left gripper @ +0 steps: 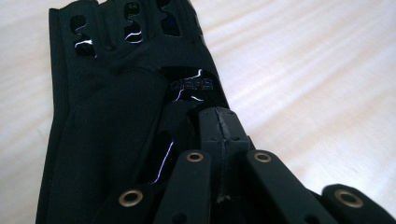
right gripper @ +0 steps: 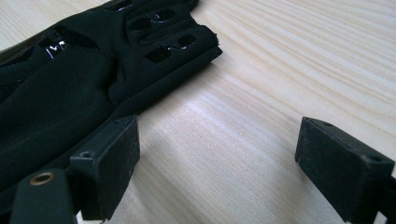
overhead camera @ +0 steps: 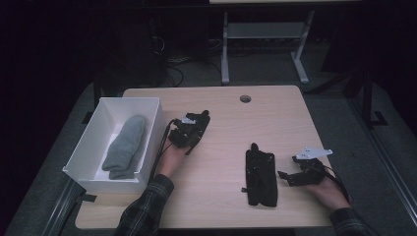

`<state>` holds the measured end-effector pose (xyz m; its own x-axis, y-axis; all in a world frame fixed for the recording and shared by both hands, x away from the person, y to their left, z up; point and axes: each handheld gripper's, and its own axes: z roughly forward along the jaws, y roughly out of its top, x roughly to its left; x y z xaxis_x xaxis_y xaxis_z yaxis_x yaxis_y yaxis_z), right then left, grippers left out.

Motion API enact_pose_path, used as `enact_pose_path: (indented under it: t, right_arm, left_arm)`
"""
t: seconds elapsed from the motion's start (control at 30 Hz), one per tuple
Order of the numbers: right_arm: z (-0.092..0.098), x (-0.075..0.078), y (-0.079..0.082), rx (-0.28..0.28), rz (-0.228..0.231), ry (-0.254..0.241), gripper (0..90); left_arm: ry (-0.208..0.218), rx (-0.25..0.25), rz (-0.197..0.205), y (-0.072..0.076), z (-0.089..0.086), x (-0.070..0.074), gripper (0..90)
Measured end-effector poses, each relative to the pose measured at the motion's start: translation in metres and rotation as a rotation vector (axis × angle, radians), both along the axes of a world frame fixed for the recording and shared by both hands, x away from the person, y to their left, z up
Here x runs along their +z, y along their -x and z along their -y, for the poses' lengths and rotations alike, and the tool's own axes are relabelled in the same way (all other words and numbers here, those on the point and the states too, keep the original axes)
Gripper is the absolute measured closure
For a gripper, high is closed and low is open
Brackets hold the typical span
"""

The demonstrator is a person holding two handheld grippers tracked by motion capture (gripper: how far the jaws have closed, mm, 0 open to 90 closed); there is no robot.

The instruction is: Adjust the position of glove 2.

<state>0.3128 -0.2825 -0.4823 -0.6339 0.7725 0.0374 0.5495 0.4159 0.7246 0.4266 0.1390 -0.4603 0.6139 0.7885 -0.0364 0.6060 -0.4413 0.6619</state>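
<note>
While the right claw [overhead camera: 285, 176] stands open on the table [overhead camera: 221, 147], the near glove [overhead camera: 260, 178] lies just to its left, long axis near to far, closest to that hand: black, flat, with glossy cut-outs. The left claw [left gripper: 219, 126] is closed over a second glove [left gripper: 107, 116].

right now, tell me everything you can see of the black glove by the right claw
The black glove looks like matte stretch fabric with glossy cut-out patches near its finger end. It lies flat on the wooden table, lengthwise away from the person. The open right claw sits just beside it; contact is unclear.
</note>
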Motion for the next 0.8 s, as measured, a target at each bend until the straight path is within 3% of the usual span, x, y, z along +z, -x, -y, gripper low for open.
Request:
enact_pose_path:
  t: [0.17,0.47,0.8]
  right_arm:
    - [0.0,0.0,0.0,0.0,0.0,0.0,13.6]
    - [0.0,0.0,0.0,-0.001,0.0,0.0,13.6]
    - [0.0,0.0,0.001,-0.003,-0.002,0.0,13.7]
  left_arm:
    - [0.043,-0.031,-0.033,0.013,0.001,0.0,89.7]
    - [0.084,-0.12,-0.082,0.038,0.01,0.0,89.7]
    - [0.081,-0.237,-0.108,0.077,0.022,0.001,89.7]
